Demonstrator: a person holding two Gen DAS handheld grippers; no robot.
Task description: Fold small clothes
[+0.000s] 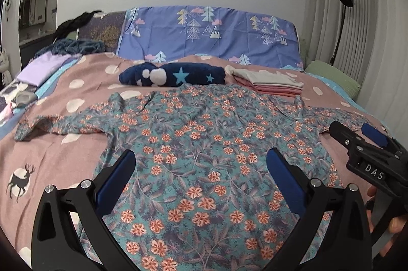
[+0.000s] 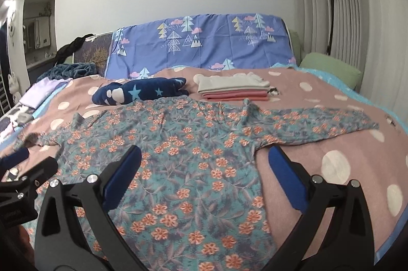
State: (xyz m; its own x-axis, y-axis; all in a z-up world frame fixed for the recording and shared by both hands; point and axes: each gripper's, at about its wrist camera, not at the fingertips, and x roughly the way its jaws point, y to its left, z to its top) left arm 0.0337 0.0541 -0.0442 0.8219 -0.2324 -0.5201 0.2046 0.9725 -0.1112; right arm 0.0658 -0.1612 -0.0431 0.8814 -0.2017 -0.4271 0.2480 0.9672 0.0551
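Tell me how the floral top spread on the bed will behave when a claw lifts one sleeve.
The floral top lies thin and rumpled on the bed, so it will likely droop limply. Its sleeve looks light and would probably trail and drag the body along.

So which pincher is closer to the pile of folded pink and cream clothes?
Right. The right gripper hovers over the floral shirt's right side, below the folded pink and cream stack. The left gripper sits further left.
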